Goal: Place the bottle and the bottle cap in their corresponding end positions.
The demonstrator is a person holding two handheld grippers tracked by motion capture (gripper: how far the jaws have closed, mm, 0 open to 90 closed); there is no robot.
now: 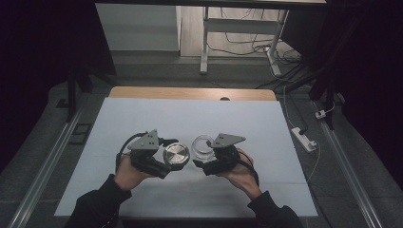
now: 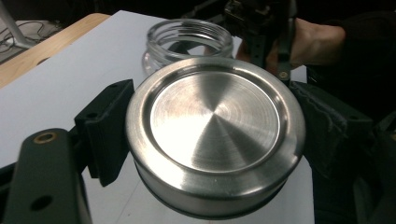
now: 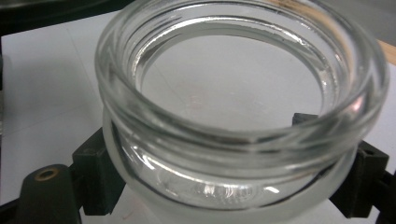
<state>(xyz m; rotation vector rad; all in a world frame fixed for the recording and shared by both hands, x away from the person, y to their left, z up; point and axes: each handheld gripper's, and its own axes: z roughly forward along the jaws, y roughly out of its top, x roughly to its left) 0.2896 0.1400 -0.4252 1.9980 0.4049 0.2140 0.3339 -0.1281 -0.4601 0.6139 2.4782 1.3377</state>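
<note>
We see the left gripper (image 1: 177, 155) clamped on a round brushed-steel lid (image 2: 215, 135), the right gripper (image 1: 203, 154) clamped around a clear glass jar (image 3: 243, 116).

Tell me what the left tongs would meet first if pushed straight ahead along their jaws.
Probably the glass jar. It stands right behind the metal lid that the left tongs hold, gripped by the right tongs. The gap between them is hard to judge.

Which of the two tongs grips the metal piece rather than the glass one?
The left tongs: they clamp the round steel lid, while the right tongs hold the clear glass jar.
</note>
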